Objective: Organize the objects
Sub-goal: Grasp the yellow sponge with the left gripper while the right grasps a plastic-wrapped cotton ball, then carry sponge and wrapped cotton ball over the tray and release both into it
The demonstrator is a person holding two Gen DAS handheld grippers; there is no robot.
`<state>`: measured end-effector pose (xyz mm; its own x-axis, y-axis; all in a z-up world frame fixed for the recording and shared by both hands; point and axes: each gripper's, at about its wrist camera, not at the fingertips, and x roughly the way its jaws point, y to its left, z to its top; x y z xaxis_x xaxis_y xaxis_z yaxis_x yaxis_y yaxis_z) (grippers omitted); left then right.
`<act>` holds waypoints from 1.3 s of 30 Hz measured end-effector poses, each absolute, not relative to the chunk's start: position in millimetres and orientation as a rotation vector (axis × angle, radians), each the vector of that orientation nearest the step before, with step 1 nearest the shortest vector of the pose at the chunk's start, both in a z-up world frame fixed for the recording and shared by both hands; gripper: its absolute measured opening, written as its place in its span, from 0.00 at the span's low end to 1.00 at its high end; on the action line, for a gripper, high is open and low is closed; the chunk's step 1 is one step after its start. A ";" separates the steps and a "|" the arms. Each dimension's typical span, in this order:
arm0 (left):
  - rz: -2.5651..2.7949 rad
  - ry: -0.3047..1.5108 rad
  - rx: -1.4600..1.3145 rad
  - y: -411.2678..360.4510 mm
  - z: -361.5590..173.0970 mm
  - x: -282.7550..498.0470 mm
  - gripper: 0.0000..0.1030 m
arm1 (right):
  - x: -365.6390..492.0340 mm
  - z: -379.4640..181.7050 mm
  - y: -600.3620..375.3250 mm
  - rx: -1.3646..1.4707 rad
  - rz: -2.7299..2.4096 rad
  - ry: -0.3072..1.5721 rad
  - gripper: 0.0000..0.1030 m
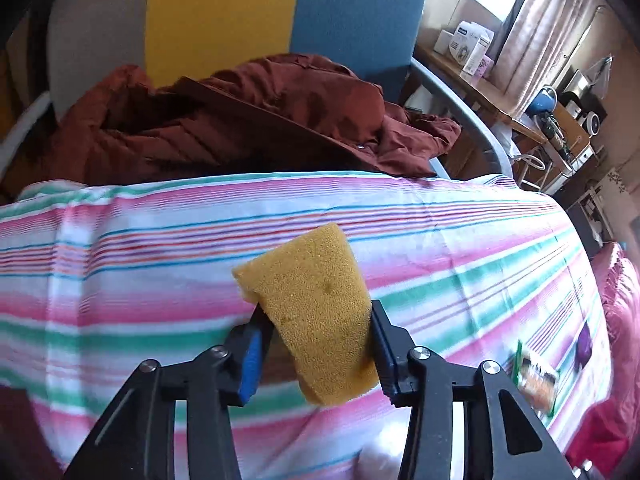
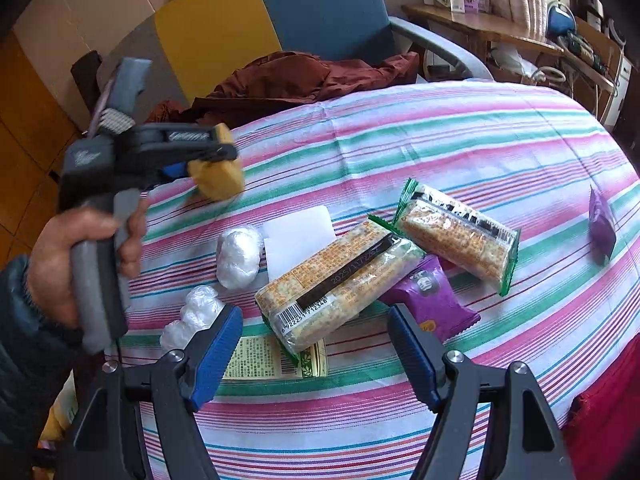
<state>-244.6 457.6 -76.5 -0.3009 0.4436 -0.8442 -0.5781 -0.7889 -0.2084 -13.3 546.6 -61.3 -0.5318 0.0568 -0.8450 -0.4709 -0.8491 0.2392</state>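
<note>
My left gripper (image 1: 318, 320) is shut on a yellow sponge (image 1: 316, 296) and holds it above the striped tablecloth (image 1: 160, 248); the sponge (image 2: 218, 178) also shows in the right wrist view at the left, in the hand-held gripper (image 2: 216, 160). My right gripper (image 2: 316, 320) is open and empty, just above a cracker pack (image 2: 336, 284). A second cracker pack (image 2: 456, 234) lies to its right. A purple snack packet (image 2: 432, 300) lies between them, and another purple packet (image 2: 602, 228) lies at the far right.
Two white plastic-wrapped bundles (image 2: 239, 256) (image 2: 196, 314), a white card (image 2: 298, 232) and a yellow printed leaflet (image 2: 264, 356) lie on the cloth. A rust-red jacket (image 1: 240, 120) lies on the chair (image 1: 352, 12) behind the table. A wooden shelf (image 2: 480, 24) with boxes stands at the back right.
</note>
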 end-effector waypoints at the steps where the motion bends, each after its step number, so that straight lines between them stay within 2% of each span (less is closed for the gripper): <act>1: 2.106 0.164 -1.312 449.4 -73.7 -241.2 0.46 | -13.2 -59.8 545.4 -1.302 2.427 0.632 0.74; 7: 2.118 0.129 -1.278 393.6 -48.4 -215.4 0.46 | -20.5 -48.6 530.3 -1.291 2.491 0.563 0.73; 14: 2.127 0.061 -1.217 341.2 -17.1 -180.1 0.46 | -74.5 -52.5 505.6 -1.392 2.573 0.361 0.56; 17: 2.127 0.032 -1.199 318.3 -5.2 -163.2 0.46 | -102.8 -69.3 498.5 -1.478 2.544 0.254 0.55; 18: 2.126 0.027 -1.197 311.9 -2.4 -159.0 0.46 | -111.2 -77.7 496.2 -1.520 2.526 0.227 0.52; 20: 2.130 0.019 -1.191 297.7 4.2 -149.8 0.46 | -123.4 -96.3 490.7 -1.595 2.486 0.168 0.32; 24: 2.157 -0.001 -1.160 266.4 19.3 -134.6 0.46 | -121.0 -105.3 487.4 -1.591 2.455 0.139 0.29; 31: 2.285 -0.059 -1.128 179.3 38.2 -120.4 0.46 | -84.5 -44.2 485.3 -1.339 2.569 0.236 0.29; 39: 2.422 -0.161 -1.232 72.5 16.3 -102.8 0.46 | -57.0 -14.1 426.1 -1.309 2.751 0.335 0.29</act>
